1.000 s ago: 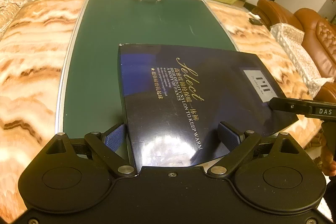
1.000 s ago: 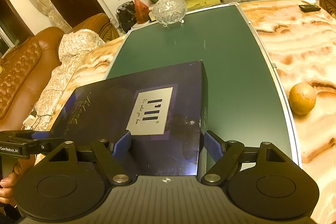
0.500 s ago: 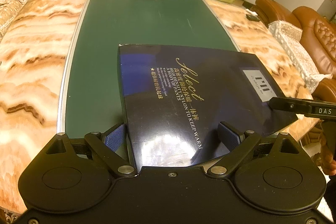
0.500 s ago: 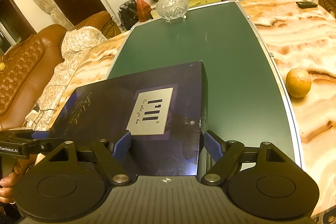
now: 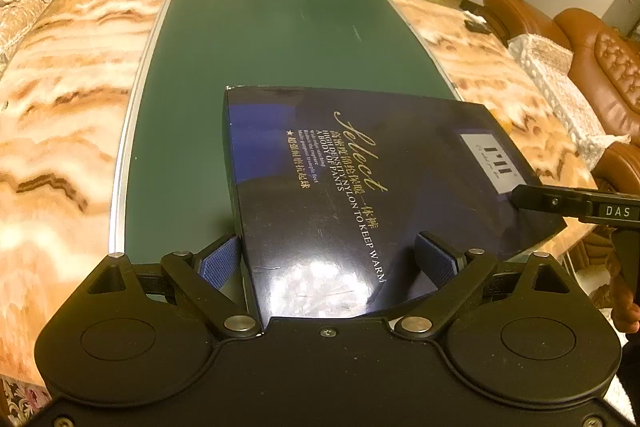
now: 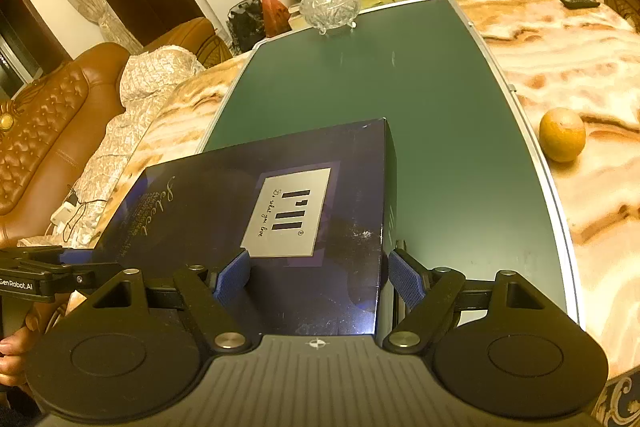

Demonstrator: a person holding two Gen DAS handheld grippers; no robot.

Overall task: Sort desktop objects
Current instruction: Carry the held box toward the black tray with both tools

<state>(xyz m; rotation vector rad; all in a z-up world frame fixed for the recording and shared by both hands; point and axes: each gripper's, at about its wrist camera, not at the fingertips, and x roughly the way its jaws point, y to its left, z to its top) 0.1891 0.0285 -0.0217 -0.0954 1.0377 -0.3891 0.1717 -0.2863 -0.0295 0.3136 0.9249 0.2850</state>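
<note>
Box point(image 5: 360, 187), dark blue, flat, long axis left-right over near end of green table point(image 5: 260, 47). Left gripper point(image 5: 328, 259) and right gripper point(image 6: 318, 277) each clamp one short end. Lid text runs w/ long axis.

Both wrist views share the box point(image 5: 360, 187)

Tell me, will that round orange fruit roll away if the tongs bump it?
Probably. The orange fruit looks round and sits loose on smooth marble tabletop, so a nudge would likely roll it. Its skin looks firm, so it's probably not fragile.
</note>
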